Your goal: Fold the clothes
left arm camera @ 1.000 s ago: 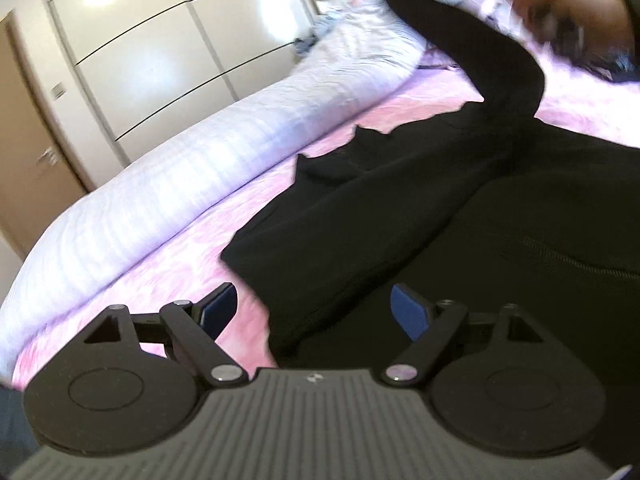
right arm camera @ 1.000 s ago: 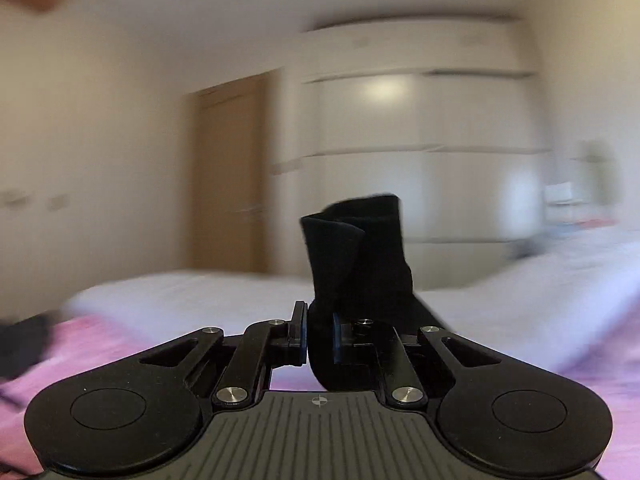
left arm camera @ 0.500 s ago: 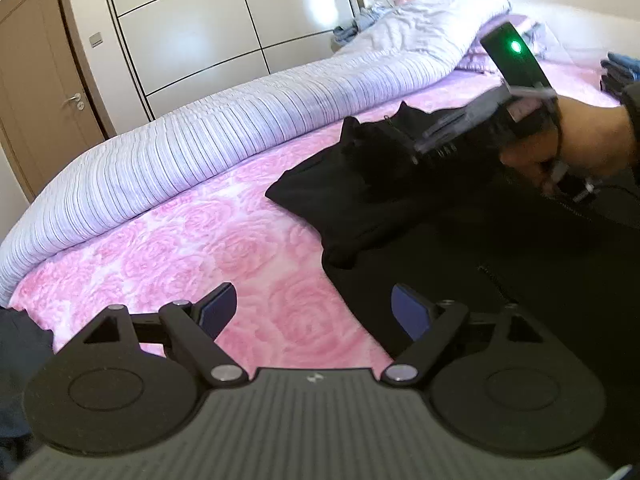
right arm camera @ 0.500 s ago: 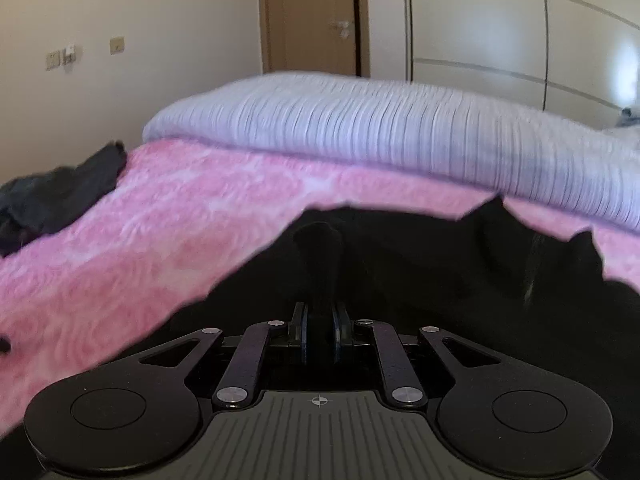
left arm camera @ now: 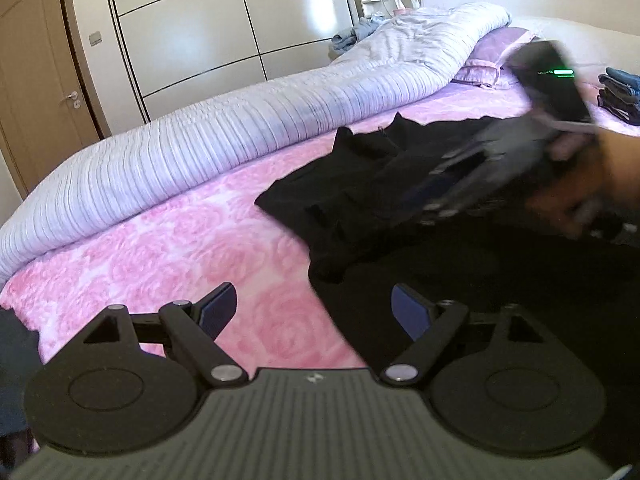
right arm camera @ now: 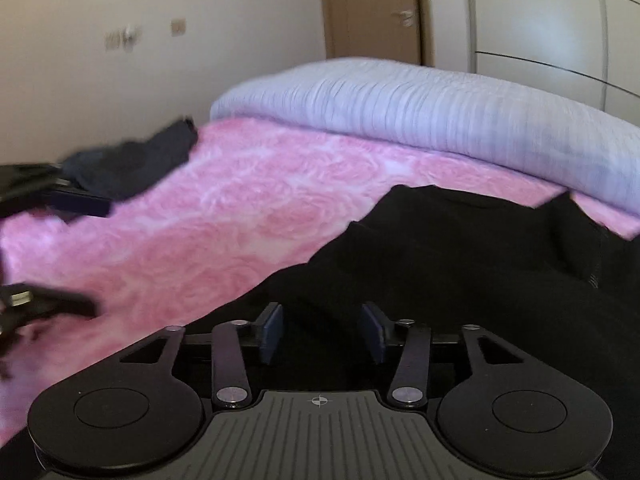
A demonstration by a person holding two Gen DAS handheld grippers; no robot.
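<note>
A black garment (left arm camera: 360, 200) lies spread on the pink rose bedspread (left arm camera: 180, 248), one sleeve folded across its body. My left gripper (left arm camera: 316, 312) hovers open over the garment's near left edge, half above bare bedspread, holding nothing. In the left wrist view my right gripper (left arm camera: 452, 188) is blurred, held by a hand (left arm camera: 580, 192) low over the folded sleeve. In the right wrist view the right gripper (right arm camera: 322, 334) stands open just above the black garment (right arm camera: 460, 260), nothing between its blue pads. The left gripper (right arm camera: 100, 258) shows blurred at that view's left edge.
A rolled lilac striped duvet (left arm camera: 240, 128) runs along the far side of the bed. A dark pile of clothes (right arm camera: 132, 164) lies at the bed's corner. A folded stack (left arm camera: 620, 92) sits near the pillows. A wardrobe (left arm camera: 220, 32) and door (left arm camera: 36, 80) stand behind.
My right gripper brought the raised sleeve down onto the garment, then opened and let it go. The left gripper stayed open and shifted left along the garment's edge.
</note>
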